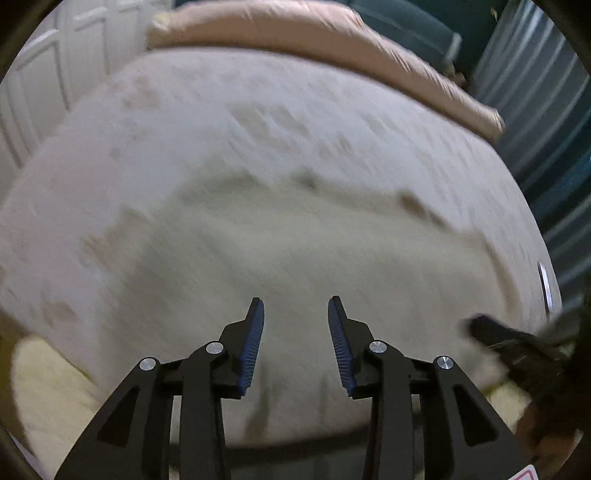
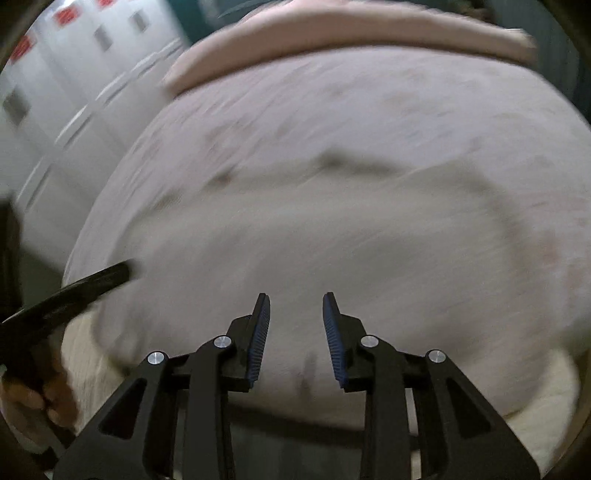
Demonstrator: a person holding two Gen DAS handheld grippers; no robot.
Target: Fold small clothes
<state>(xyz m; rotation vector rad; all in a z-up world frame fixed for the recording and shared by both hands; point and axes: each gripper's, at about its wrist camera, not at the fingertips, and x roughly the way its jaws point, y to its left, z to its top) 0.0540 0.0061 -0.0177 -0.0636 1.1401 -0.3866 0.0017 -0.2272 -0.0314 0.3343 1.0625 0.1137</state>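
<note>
Left wrist view: we see the left gripper [image 1: 296,301] w/ jaws parted, nothing between the blue pads, above a pale garment [image 1: 295,236] spread flat on the bed [image 1: 110,155]. At right edge, the right gripper [image 1: 491,332] shows blurred; only this view catches striped curtains [image 1: 535,110]. Right wrist view: right gripper [image 2: 296,295] likewise released, empty; a hand [image 2: 33,398] on the left gripper's handle appears only here, plus white cabinets [image 2: 74,92]. Garment's long axis runs side to side across both frames; which end is which we can't tell thru blur. Pink duvet [image 1: 314,33] lies beyond.
</note>
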